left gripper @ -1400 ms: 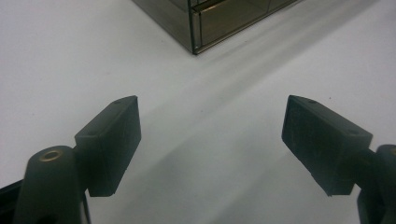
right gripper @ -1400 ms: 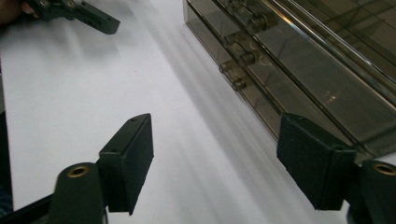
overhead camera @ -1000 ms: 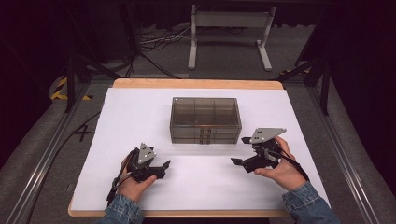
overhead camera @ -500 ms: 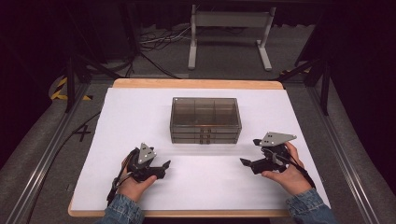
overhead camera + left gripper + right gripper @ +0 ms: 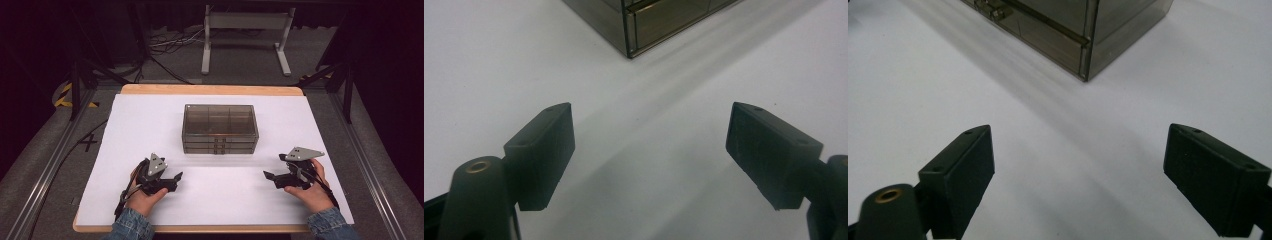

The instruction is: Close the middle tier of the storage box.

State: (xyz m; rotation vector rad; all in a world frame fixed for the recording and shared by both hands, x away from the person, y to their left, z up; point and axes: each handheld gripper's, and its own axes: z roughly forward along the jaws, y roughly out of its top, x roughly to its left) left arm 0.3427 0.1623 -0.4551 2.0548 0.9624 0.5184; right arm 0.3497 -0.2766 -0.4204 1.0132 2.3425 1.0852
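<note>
High view: your right hand-held gripper [image 5: 274, 179] has drawn back from the smoked drawer box [image 5: 220, 129] toward the desk [image 5: 125, 130] edge (likely a pause, not a reach); your left hand-held gripper [image 5: 173, 180] has stayed put.
Left gripper view: jaws wide apart, empty; the box corner [image 5: 629, 30] is ahead.
Right gripper view: jaws apart, empty; the drawers [image 5: 1048, 37] look closed, contents not discernible.
</note>
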